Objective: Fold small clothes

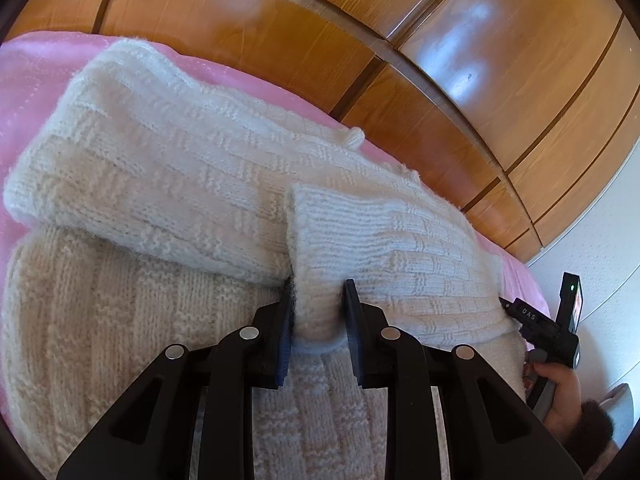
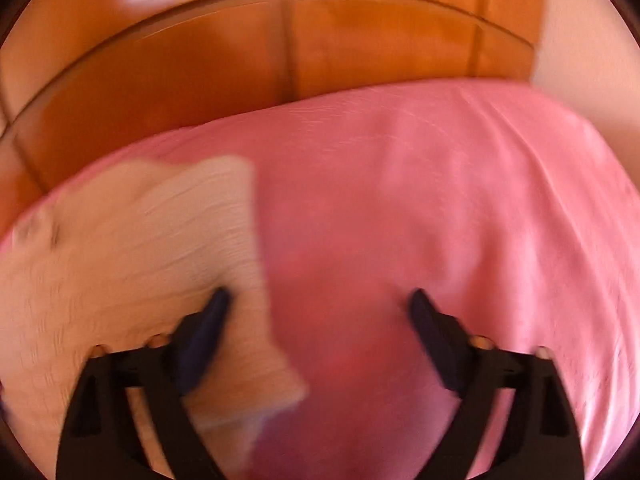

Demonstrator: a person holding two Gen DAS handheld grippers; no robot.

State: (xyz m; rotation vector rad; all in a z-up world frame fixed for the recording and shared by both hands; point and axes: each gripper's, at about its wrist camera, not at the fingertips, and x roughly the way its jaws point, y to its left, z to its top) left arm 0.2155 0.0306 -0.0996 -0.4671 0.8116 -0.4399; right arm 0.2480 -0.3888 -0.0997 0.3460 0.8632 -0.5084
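The cream sweater (image 1: 168,184) lies part-folded on the pink bedspread (image 2: 420,200). The left gripper (image 1: 318,300) is clamped on 1 sleeve cuff (image 1: 320,240); the right gripper (image 2: 320,304) stands wide apart, holding nothing. I judge the cuff should be laid flat across the body before letting go, with the right gripper smoothing the edge.

Knitted sweater (image 1: 160,168) lies on bedspread (image 1: 36,80), wooden wardrobe (image 1: 440,80) behind. Sleeve cuff (image 1: 320,248) folded across sweater body, between left gripper (image 1: 318,300) fingers. Right gripper (image 2: 320,304) at sweater's right edge, view blurred, probably over bedspread.

Pink bedspread (image 2: 440,200) before glossy wooden wardrobe (image 1: 280,40).
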